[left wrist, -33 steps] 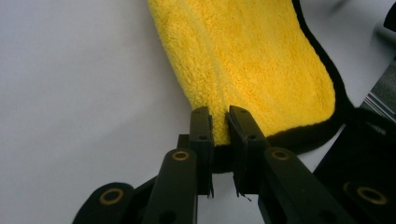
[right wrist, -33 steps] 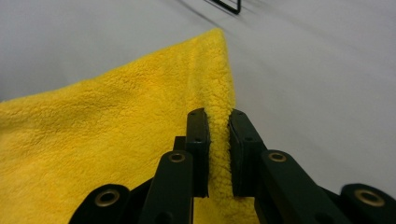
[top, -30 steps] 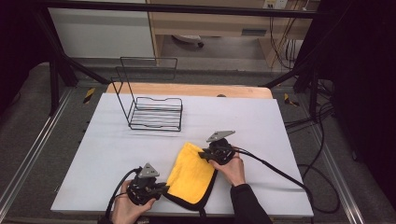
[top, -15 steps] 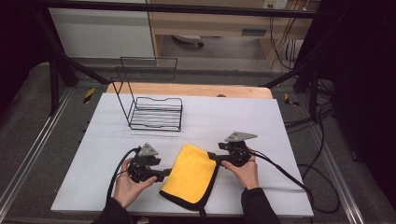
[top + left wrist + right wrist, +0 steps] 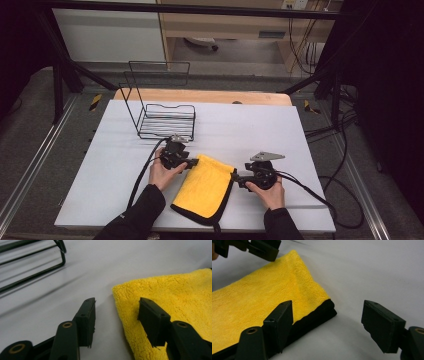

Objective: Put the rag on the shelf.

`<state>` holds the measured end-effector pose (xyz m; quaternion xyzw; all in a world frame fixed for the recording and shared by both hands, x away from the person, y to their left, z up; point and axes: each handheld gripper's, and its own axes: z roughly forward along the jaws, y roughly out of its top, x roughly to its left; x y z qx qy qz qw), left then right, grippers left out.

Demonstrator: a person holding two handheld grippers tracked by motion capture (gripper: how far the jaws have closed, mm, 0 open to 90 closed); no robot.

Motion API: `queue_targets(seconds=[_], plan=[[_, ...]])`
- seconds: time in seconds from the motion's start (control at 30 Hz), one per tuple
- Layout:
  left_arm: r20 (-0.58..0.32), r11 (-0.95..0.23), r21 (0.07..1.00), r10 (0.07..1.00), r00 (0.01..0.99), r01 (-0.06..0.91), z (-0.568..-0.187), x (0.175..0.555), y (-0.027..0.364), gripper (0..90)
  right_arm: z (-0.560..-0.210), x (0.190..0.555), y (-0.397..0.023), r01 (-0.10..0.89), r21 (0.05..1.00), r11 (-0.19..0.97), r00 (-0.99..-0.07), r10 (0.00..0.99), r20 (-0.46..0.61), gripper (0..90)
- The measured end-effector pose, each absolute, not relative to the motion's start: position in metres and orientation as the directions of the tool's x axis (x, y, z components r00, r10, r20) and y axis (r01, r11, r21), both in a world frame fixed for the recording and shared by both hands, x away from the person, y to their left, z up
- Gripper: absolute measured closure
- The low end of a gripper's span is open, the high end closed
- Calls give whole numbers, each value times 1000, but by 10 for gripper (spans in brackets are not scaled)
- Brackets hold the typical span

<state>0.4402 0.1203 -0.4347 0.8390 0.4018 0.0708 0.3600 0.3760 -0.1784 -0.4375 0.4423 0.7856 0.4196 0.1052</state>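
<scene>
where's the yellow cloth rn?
In the high view the yellow cloth lies flat on the white table, near its front edge, between the left claw at its far-left corner and the right claw at its right edge.

Both forearms come in low, sleeves dark. My left hand [image 5: 161,172] holds the left tool [image 5: 192,162], jaws pointing right, parted with a clear gap between them. My right hand [image 5: 267,192] holds the right tool [image 5: 234,177], jaws pointing left, spread wide. The two tools face each other, near but apart.
</scene>
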Motion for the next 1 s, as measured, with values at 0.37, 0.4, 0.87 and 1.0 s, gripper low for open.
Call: queue_targets(seconds=[0.37,0.4,0.87,1.0], plan=[[-237,-409,645,696,677,646,-442,442,112,737,-448,386,-171,660,722,206,-525,814,248,453],[-240,-408,642,697,675,649,-442,441,112,799,-451,388,-170,675,710,203,-517,816,259,474],[-203,-381,692,713,671,614,-419,415,134,850,-444,395,-150,698,689,194,-528,790,312,792],[-218,-341,688,745,630,641,-419,404,152,848,-440,403,-135,662,709,241,-581,763,283,799]])
